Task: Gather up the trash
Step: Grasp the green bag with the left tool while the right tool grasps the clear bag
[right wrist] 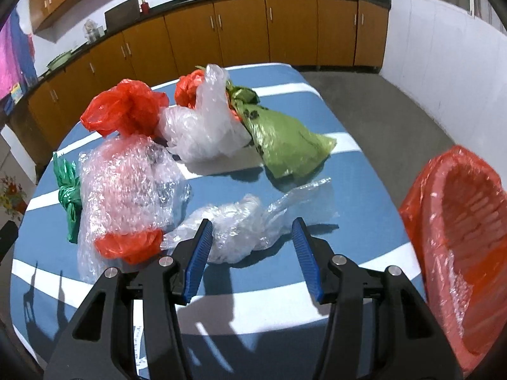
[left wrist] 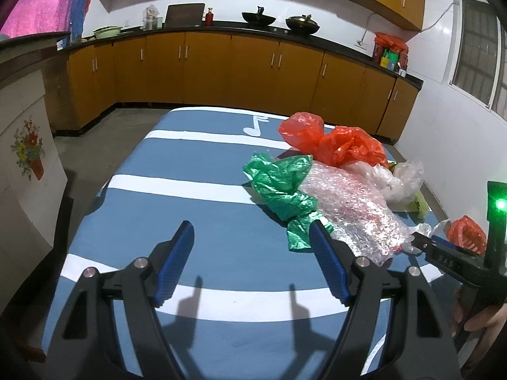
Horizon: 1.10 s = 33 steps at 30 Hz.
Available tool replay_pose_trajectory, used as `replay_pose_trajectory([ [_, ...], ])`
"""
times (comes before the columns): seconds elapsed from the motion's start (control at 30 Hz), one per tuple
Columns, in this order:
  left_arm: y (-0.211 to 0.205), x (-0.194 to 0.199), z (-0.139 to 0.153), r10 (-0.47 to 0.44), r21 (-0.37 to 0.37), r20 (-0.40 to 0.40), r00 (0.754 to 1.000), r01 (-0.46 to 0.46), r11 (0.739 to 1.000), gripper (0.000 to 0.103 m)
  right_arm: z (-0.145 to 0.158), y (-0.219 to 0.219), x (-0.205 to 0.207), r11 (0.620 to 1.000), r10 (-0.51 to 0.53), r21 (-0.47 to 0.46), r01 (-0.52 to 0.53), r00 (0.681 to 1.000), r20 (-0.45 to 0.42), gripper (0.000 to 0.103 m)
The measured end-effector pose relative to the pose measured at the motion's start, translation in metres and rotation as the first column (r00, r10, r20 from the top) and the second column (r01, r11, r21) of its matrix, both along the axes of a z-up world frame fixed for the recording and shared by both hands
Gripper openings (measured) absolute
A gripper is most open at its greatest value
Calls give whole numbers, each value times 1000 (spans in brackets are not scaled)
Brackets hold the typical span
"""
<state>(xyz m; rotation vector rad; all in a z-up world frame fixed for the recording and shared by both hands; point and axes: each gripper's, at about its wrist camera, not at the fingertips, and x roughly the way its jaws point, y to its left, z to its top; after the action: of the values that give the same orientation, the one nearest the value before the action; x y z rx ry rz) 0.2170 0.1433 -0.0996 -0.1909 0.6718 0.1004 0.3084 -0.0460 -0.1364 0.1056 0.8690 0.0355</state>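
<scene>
My right gripper (right wrist: pixel 252 247) stands spread over the clear plastic wrap (right wrist: pixel 240 228), probably light, soft and slippery; pinch its bunched middle.

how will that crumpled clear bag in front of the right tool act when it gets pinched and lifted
The clear bag looks thin and crumpled, so it will probably be floppy and collapse between the right tool's open jaws. It seems empty, so likely very light. Its loose tail trails toward the bin and may dangle or drag; the glossy film could slip.
</scene>
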Motion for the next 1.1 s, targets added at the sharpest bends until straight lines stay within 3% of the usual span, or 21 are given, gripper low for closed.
replay_pose_trajectory([
  [0.1, -4, 4, -1, -9, 2, -4, 1000, 9, 1000, 74, 0, 0, 2, 1000, 17, 25, -16, 1000, -4, 45],
  [0.23, -10, 11, -1, -21, -5, -10, 1000, 21, 1000, 74, 1, 1, 8, 999, 42, 33, -42, 999, -6, 28],
  [0.37, -17, 20, -2, -33, -11, -14, 999, 33, 999, 73, 6, 0, 6, 998, 46, 36, -47, 999, 12, 20],
  [0.53, -26, 37, -3, -45, -22, -24, 999, 44, 999, 68, 8, -5, 4, 999, 43, 30, -43, 999, 19, 19],
  [0.73, -32, 67, -17, -29, -27, -98, 995, 26, 999, 57, 12, -13, -1, 999, 33, 20, -34, 999, 35, 19],
  [1.1, -35, 94, -31, -18, 4, -155, 988, 18, 1000, 49, 12, -15, -1, 999, 33, 29, -34, 999, 42, 19],
])
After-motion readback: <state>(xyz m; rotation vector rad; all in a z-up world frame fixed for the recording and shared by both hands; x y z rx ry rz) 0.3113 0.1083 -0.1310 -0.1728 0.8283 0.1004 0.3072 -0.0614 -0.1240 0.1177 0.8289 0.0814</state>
